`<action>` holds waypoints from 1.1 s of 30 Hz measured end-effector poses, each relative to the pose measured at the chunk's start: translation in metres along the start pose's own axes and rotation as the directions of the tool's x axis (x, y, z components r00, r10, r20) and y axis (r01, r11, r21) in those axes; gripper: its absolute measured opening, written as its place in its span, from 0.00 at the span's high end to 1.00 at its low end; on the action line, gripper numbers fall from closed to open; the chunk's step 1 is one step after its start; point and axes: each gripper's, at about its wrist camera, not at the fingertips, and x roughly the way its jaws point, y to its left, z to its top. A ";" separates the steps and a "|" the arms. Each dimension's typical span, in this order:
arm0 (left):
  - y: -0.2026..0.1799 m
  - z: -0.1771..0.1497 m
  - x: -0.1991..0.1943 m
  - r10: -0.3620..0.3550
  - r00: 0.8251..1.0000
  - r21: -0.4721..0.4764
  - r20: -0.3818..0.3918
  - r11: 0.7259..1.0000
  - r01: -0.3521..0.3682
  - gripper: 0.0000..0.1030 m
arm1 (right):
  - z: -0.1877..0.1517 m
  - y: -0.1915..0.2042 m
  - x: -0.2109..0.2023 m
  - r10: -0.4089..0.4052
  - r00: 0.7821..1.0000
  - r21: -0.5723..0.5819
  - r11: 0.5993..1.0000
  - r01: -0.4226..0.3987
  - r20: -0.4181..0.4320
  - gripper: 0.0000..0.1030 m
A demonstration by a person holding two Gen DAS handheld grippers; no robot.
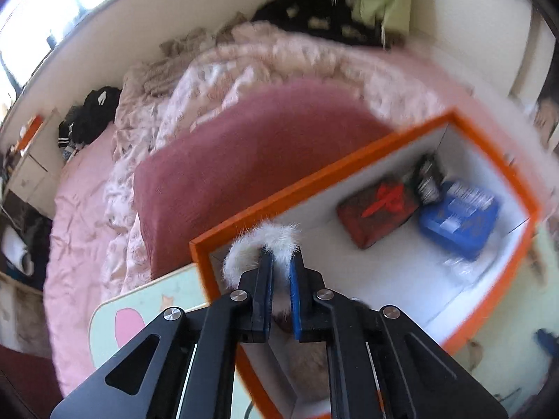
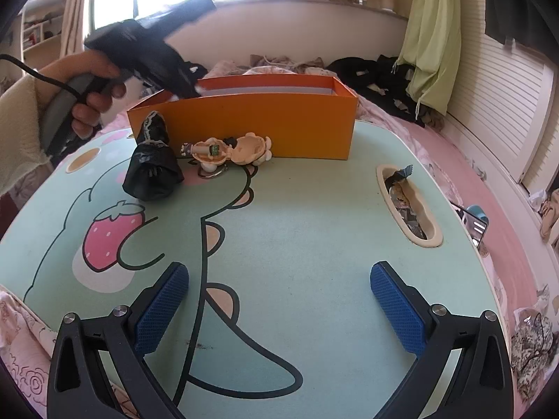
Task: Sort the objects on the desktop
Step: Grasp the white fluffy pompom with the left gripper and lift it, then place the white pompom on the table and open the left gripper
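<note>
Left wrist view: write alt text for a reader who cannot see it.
The left hand-held gripper is shut on a white furry item above the near corner of an open orange box. Inside the box lie a red pouch and a blue packet; an unmade pink bed lies behind.

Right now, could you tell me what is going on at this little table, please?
A person is sorting things from the cartoon-printed table into the orange box. The left gripper is shut on a white furry item and holds it over the box's open end. A red packet and a blue packet already lie inside. The right gripper is open and empty above the table. A black bag and a cream figurine are still outside the box.
</note>
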 end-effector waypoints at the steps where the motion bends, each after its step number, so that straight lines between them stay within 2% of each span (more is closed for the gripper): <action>1: 0.002 -0.001 -0.012 -0.014 0.999 -0.010 0.030 1.000 0.014 0.91 | 0.000 0.000 0.000 0.000 1.000 0.000 1.000 0.000 0.000 0.00; 3: 0.003 -0.006 -0.043 -0.067 0.993 -0.016 0.099 0.997 0.069 0.91 | 0.000 0.000 0.000 0.000 1.000 0.000 1.000 0.000 0.000 0.00; 7: -0.006 -0.038 -0.104 -0.209 0.955 0.018 0.212 0.978 0.210 0.91 | 0.000 -0.001 0.000 0.000 1.000 0.000 1.000 0.000 0.001 0.00; 11: -0.024 -0.081 -0.123 -0.324 0.922 0.048 0.213 0.946 0.321 0.91 | -0.001 -0.001 0.000 0.000 1.000 0.000 1.000 0.000 0.001 0.00; 13: -0.038 -0.103 -0.118 -0.386 0.904 0.061 0.185 0.923 0.381 0.91 | -0.001 -0.001 0.000 0.000 1.000 -0.001 1.000 0.000 0.002 0.00; 15: -0.049 -0.115 -0.107 -0.420 0.894 0.067 0.154 0.907 0.415 0.91 | -0.001 -0.001 0.000 0.000 1.000 -0.001 1.000 0.000 0.002 0.00; 17: -0.059 -0.124 -0.093 -0.443 0.889 0.057 0.115 0.896 0.440 0.89 | -0.001 -0.001 0.000 0.000 1.000 -0.001 1.000 0.000 0.002 0.00; 20: -0.066 -0.135 -0.075 -0.395 0.916 0.031 0.075 0.919 0.394 0.85 | -0.001 -0.001 0.000 0.000 1.000 -0.001 1.000 0.000 0.003 0.00; 21: -0.068 -0.140 -0.077 -0.393 0.915 0.031 0.089 0.920 0.392 0.84 | 0.000 0.000 0.000 0.000 1.000 0.000 1.000 0.000 0.003 0.00; 23: -0.066 -0.145 -0.088 -0.394 0.909 0.030 0.137 0.919 0.393 0.76 | 0.000 0.000 0.000 0.000 1.000 -0.001 1.000 0.000 0.003 0.00; 24: -0.065 -0.147 -0.095 -0.394 0.906 0.033 0.153 0.919 0.393 0.60 | -0.001 0.000 0.000 0.000 1.000 -0.001 1.000 0.000 0.003 0.00; 25: -0.063 -0.150 -0.101 -0.396 0.904 0.042 0.163 0.918 0.395 0.38 | -0.001 0.000 0.000 0.000 1.000 -0.001 1.000 0.000 0.003 0.00; 27: -0.058 -0.161 -0.118 -0.397 0.893 0.075 0.209 0.918 0.390 0.25 | -0.001 0.000 0.000 -0.001 1.000 -0.001 1.000 0.001 0.004 0.00; 30: -0.050 -0.173 -0.128 -0.368 0.897 0.092 0.245 0.930 0.357 0.23 | -0.001 0.000 0.000 -0.001 1.000 -0.001 1.000 0.001 0.004 0.00; 33: -0.040 -0.185 -0.119 -0.375 0.900 0.053 0.221 0.926 0.373 0.23 | -0.001 0.000 0.000 -0.001 1.000 -0.001 1.000 0.001 0.004 0.00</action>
